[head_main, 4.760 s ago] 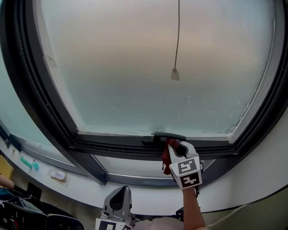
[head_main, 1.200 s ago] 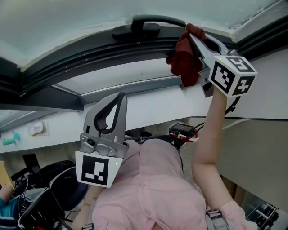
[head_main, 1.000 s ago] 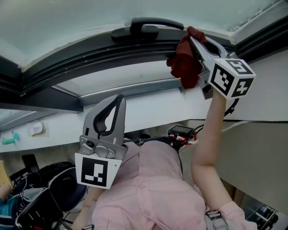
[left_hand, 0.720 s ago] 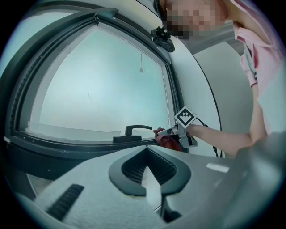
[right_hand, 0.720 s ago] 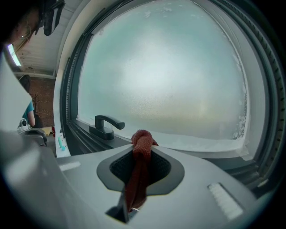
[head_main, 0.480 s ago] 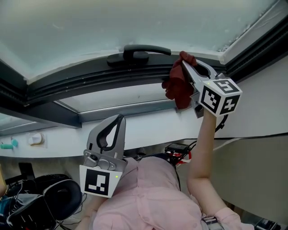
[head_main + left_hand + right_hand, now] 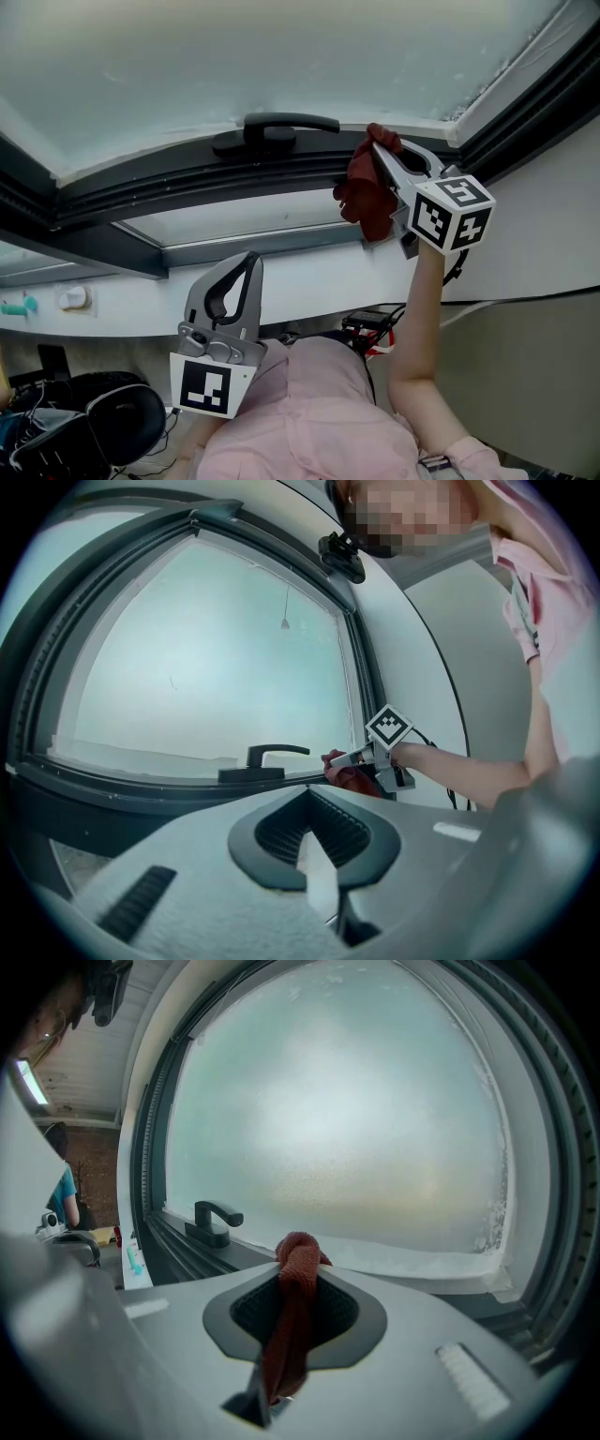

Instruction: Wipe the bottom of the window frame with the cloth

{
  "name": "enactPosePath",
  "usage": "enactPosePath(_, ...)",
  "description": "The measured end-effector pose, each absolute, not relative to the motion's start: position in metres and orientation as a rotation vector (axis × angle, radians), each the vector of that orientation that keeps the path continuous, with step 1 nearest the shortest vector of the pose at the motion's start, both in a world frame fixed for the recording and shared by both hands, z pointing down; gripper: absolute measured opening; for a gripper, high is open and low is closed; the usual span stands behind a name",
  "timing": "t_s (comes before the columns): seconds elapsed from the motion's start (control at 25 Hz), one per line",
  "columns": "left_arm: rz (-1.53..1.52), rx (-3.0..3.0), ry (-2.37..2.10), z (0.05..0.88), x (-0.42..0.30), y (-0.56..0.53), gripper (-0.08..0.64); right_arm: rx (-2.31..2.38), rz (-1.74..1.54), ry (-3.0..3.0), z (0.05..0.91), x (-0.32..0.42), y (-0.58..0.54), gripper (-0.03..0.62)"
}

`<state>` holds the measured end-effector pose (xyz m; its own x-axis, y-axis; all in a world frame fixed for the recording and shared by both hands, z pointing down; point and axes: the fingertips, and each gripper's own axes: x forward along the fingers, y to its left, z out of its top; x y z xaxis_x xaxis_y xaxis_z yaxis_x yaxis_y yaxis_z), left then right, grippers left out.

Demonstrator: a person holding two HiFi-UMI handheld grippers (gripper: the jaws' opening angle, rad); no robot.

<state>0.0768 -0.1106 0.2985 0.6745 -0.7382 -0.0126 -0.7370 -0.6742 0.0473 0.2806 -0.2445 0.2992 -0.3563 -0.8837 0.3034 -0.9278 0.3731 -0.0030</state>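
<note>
— Since the right hand-held gripper [image 7: 382,161] is clenched on the red cloth [image 7: 362,197], where does the wiping stand?

— Mid-wipe, I'd judge. The cloth's bunched tip presses on the bottom rail of the window frame [image 7: 169,183], just right of the black handle [image 7: 272,131]. Most of it hangs below the jaws.

— And next?

— Probably a sideways drag along the rail toward the frame's right corner [image 7: 461,127], or back under the handle, pressing firmly so the bunch doesn't ride up onto the frosted glass [image 7: 234,56].

— The other one?

— The left hand-held gripper [image 7: 248,264] hangs low by the pink shirt [image 7: 309,412], jaws together, nothing between them.

— The room?

— A white sill [image 7: 300,267] runs beneath the frame. A teal item [image 7: 13,306] and a white item [image 7: 71,298] sit at its left end. Below is dark gear [image 7: 94,422], bags or a chair, I can't tell.
</note>
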Motion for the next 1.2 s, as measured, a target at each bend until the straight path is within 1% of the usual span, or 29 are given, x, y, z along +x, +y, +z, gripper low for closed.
enactPosePath(0.28,-0.049,2.818,-1.273,0.296,0.075,-0.110,0.000,1.736,0.024,-2.296,0.266,0.279,-0.253,0.055)
enactPosePath(0.48,-0.046,2.804,-1.296,0.297,0.072,-0.111,0.000,1.711,0.010,-2.192,0.284,0.280,-0.263,0.055)
enactPosePath(1.2,-0.052,2.800,-1.294,0.295,0.072,-0.114,0.000,1.714,0.098,-2.177,0.289,0.292,-0.262,0.055)
